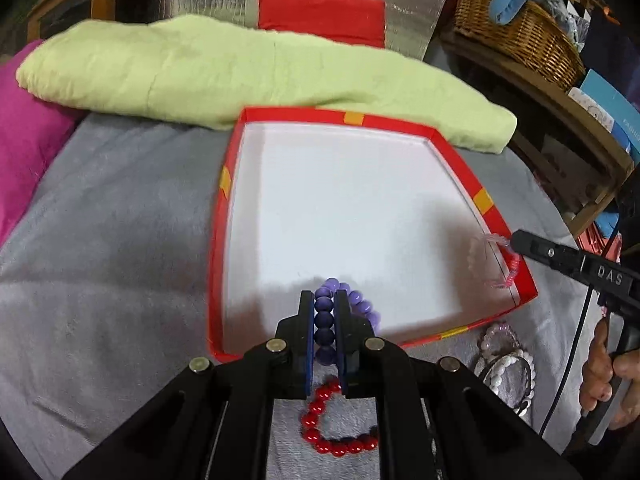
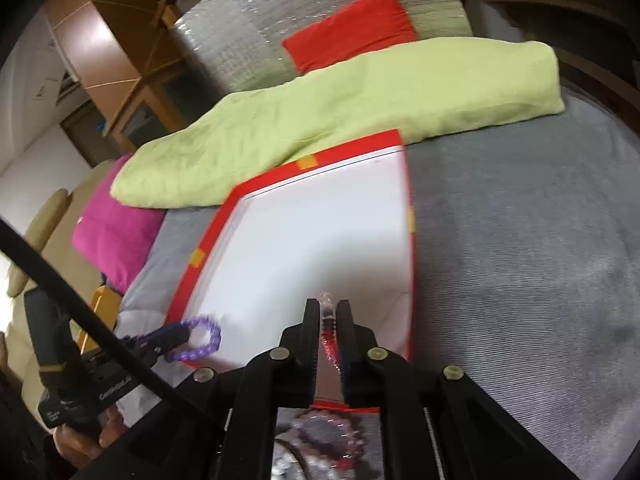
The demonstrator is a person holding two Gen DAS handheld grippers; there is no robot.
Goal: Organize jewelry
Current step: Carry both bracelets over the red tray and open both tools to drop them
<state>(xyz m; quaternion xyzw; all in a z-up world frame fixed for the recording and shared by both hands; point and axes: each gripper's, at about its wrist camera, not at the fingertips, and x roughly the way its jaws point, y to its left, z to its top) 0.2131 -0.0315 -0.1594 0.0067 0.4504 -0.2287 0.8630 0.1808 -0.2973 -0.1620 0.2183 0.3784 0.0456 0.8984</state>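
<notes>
A red box with a white inside (image 1: 460, 164) lies open on the grey cloth; it also shows in the right wrist view (image 2: 348, 154). My left gripper (image 1: 324, 300) is shut on a purple bead bracelet (image 1: 325, 316) and holds it over the box's near edge; the bracelet also shows in the right wrist view (image 2: 200, 340). My right gripper (image 2: 329, 310) is shut on a clear pink bracelet (image 2: 328, 320), held over the box's right side; the pink bracelet also shows in the left wrist view (image 1: 496, 256). A red bead bracelet (image 1: 332, 428) lies on the cloth under my left gripper.
White and pink bead bracelets (image 1: 504, 356) lie on the cloth right of the box's near corner. A folded green cloth (image 1: 240, 76) lies behind the box, a magenta cushion (image 1: 28, 140) at the left, a red pouch (image 1: 324, 16) and wicker basket (image 1: 520, 36) farther back.
</notes>
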